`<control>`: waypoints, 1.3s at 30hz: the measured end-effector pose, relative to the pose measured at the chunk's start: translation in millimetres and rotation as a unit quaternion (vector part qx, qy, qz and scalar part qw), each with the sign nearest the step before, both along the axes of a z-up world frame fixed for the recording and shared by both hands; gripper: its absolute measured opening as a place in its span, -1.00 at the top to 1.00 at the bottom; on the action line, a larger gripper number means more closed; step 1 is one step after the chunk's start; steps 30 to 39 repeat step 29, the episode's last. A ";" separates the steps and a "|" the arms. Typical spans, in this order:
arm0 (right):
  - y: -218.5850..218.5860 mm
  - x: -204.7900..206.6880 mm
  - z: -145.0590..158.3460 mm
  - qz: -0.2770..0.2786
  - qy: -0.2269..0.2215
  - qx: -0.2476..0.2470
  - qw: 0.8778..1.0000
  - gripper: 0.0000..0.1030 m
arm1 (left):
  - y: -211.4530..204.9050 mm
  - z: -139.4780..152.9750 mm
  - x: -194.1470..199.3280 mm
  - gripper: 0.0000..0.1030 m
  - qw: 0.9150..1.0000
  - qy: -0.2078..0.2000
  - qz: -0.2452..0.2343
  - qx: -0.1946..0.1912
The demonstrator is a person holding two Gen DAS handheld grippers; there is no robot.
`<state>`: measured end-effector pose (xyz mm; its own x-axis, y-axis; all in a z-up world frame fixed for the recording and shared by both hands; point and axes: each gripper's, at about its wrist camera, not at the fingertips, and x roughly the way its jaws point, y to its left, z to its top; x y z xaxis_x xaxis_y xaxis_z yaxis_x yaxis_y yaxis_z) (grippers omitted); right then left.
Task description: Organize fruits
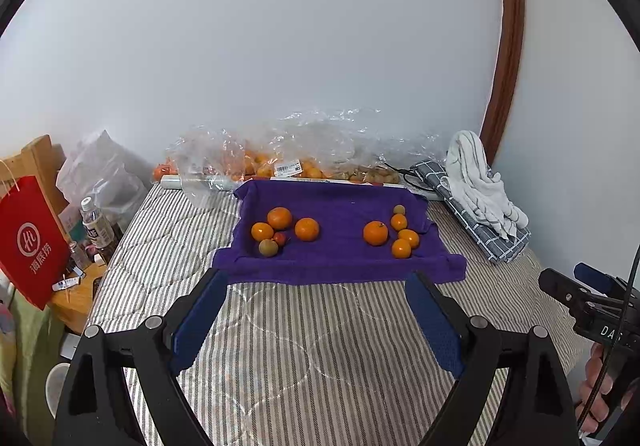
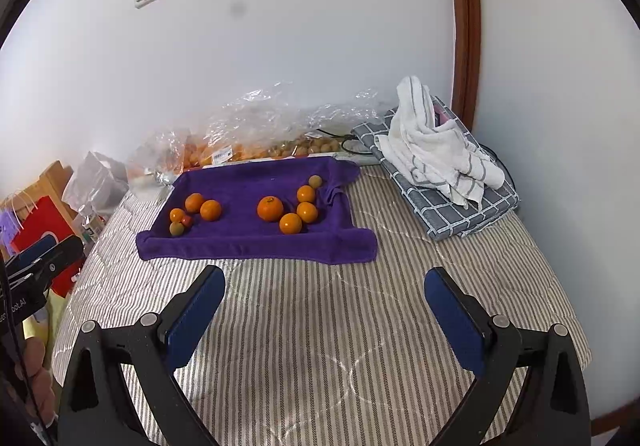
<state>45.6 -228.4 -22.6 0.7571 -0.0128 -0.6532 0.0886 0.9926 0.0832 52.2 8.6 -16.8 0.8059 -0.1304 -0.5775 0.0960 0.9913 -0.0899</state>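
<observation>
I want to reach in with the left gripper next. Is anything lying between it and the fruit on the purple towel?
Nothing visible blocks it. The left gripper is open and empty over bare striped bedding. Ahead is only the purple towel's raised front fold, then the left fruit cluster.

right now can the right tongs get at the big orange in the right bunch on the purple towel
Probably yes. The right tongs are open and empty, with only bare striped bedding between them and the purple towel. The big orange lies clear on its near-left side, though smaller fruits crowd its right.
</observation>
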 end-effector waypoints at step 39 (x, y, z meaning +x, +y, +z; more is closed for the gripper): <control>9.3 8.6 -5.2 0.002 0.009 0.001 1.000 -0.92 | 9.7 -2.1 7.5 -0.77 1.000 -0.005 0.011 0.000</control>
